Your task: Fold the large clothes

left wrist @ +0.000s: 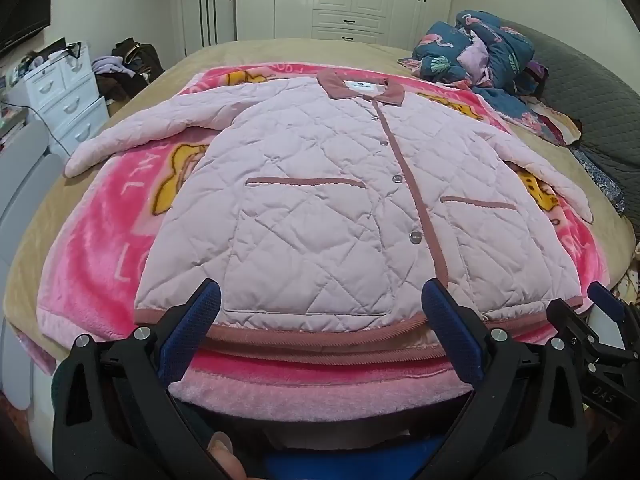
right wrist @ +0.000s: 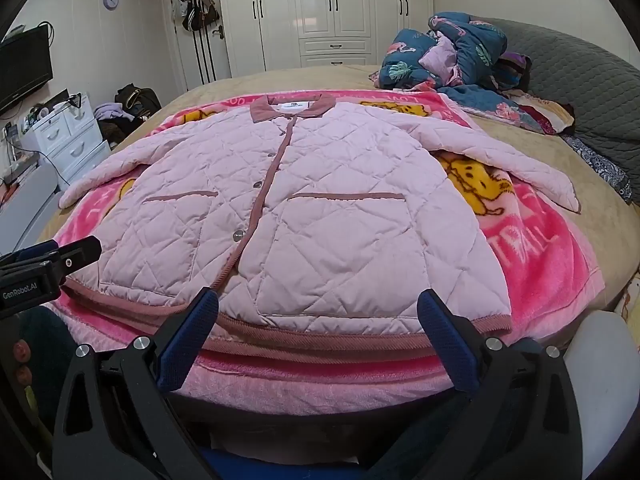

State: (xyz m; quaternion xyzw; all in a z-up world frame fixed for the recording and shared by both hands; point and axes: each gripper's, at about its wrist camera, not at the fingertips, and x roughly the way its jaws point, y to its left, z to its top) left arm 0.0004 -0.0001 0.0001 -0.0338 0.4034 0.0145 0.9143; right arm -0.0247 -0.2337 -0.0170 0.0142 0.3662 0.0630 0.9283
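A pale pink quilted jacket with darker pink collar, placket and hem trim lies flat and buttoned on a pink cartoon blanket, both sleeves spread outward. My left gripper hovers open just above the near hem, left of the placket, with nothing between its blue pads. My right gripper is open too, over the hem on the jacket's right half. In the left wrist view the right gripper shows at the right edge; the left gripper shows at the left edge of the right wrist view.
The blanket covers a beige bed. A heap of blue patterned bedding and a grey pillow lie at the far right. White drawers stand left of the bed, white wardrobes behind it.
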